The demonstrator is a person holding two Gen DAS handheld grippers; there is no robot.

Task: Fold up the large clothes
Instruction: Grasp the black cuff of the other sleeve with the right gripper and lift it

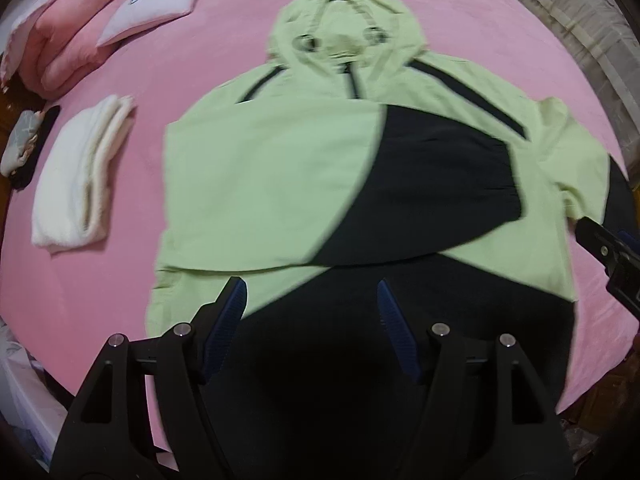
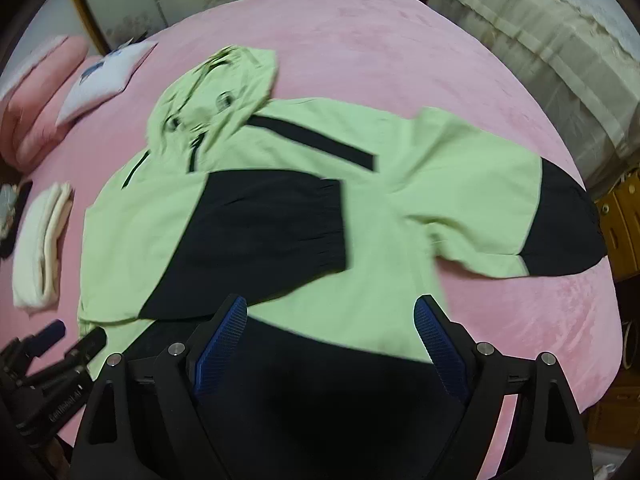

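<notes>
So the jacket point(image 1: 280, 168) is spread out flat on the pink bed point(image 1: 440, 20), hood point(image 1: 340, 28) pointing away toward the far edge, dark hem nearest the cameras. One sleeve point(image 2: 272, 224) is already laid across the chest, dark cuff ending around the middle of the body. The other sleeve point(image 2: 520, 216) is still stretched out to the side on the bedcover, so that half isn't done.

The left gripper point(image 1: 312, 312) is held over the hem with its blue pads spread apart and nothing caught between them. Same deal for the right gripper point(image 2: 332, 328): jaws wide, nothing pinched, hanging above the lower edge of the jacket.

Rough guess: maybe a third of this piece is finished. Left to do, as far as can be judged: second sleeve brought in, then hood and hem folded into a bundle. A white folded piece point(image 1: 76, 176) is already sitting well off to the side, so some earlier laundry looks sorted.
</notes>
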